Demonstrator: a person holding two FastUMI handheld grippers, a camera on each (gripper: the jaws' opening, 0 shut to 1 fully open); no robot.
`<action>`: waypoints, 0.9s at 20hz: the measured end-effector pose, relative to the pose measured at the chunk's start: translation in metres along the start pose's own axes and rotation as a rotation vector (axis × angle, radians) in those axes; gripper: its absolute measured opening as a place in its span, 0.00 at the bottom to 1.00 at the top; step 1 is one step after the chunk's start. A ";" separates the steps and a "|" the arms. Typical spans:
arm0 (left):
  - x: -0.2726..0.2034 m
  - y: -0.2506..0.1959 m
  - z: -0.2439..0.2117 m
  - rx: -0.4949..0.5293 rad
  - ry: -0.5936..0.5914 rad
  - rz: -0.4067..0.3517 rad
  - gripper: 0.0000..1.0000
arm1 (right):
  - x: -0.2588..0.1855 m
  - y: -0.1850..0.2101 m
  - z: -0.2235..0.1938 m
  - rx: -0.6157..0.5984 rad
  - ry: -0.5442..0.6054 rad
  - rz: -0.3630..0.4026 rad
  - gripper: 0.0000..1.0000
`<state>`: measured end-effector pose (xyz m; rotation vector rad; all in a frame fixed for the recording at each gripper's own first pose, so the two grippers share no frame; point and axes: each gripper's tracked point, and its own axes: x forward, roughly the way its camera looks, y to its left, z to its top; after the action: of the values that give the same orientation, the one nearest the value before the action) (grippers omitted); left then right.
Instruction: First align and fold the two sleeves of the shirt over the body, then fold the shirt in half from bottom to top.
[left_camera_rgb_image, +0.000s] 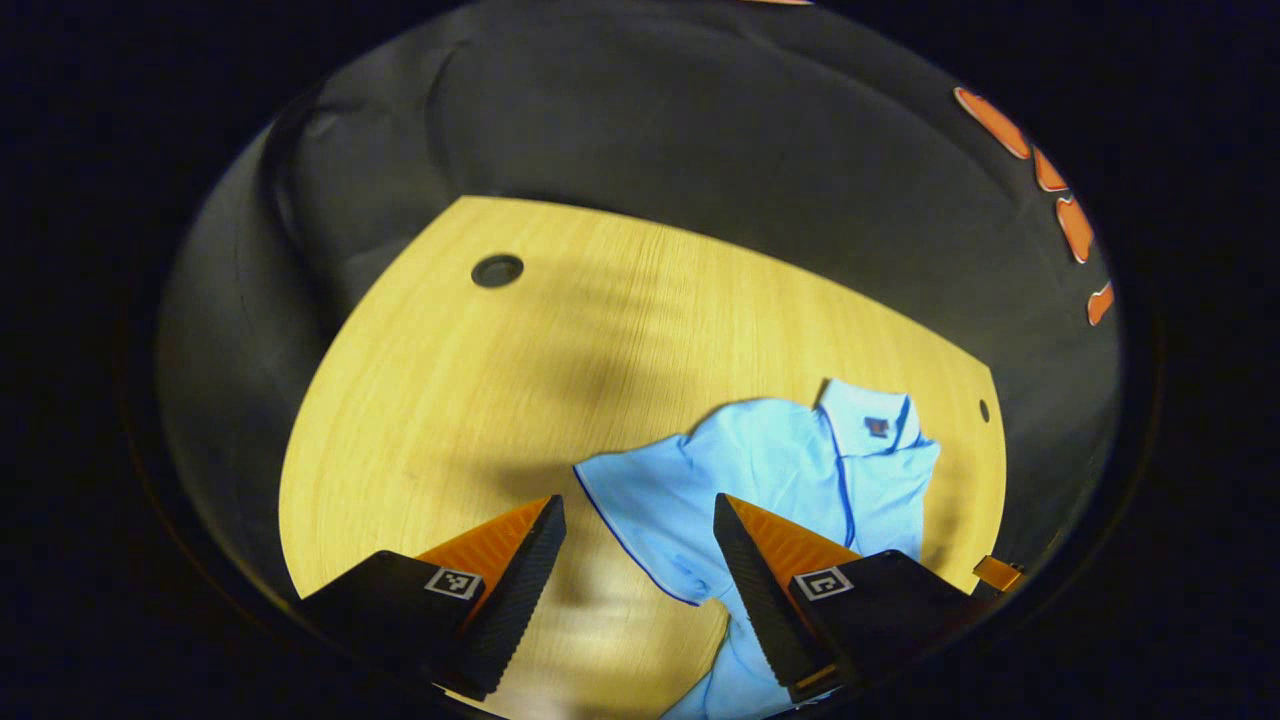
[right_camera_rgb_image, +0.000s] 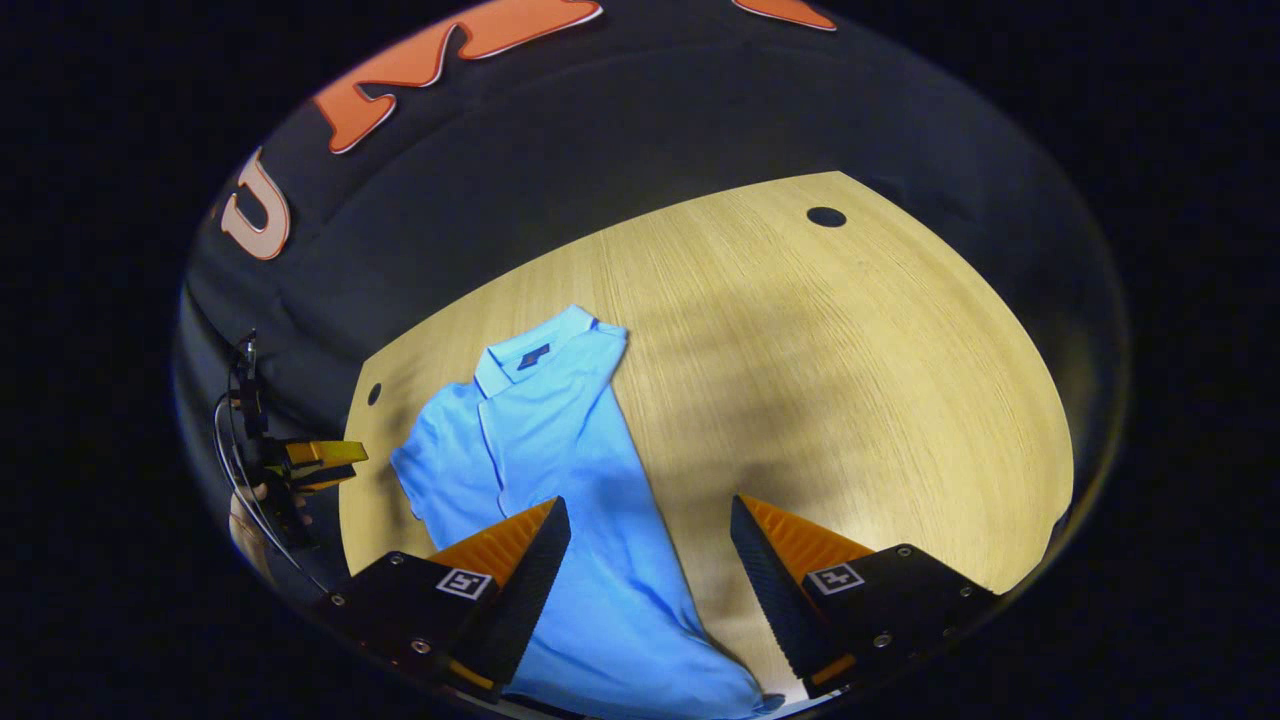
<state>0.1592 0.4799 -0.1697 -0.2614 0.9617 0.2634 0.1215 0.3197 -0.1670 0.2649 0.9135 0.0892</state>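
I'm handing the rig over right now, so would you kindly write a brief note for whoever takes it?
Left tongs: open, holding nothing, above the table beside the shirt's sleeve.
Right tongs: open, holding nothing, above the shirt's lower body.
Shirt: light blue, lying on the wooden table, collar at the far end, hem toward the tongs.
Done: in the right gripper view the side toward the bare table looks already folded in, giving a straight edge.
Left: the sleeve by the left tongs still sticks out; fold it over the body, then fold the shirt in half from bottom to top.
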 end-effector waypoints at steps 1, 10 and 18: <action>0.009 0.001 -0.005 -0.007 0.033 0.015 0.99 | 0.000 -0.005 0.000 0.014 0.008 0.000 0.99; 0.048 0.003 -0.028 -0.018 0.145 0.101 0.99 | 0.012 -0.040 -0.005 0.078 0.058 0.010 0.99; 0.053 0.002 -0.035 0.032 0.168 0.179 0.97 | 0.013 -0.043 -0.002 0.077 0.069 0.035 0.99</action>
<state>0.1611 0.4753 -0.2327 -0.1701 1.1567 0.3940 0.1261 0.2810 -0.1898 0.3515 0.9818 0.0955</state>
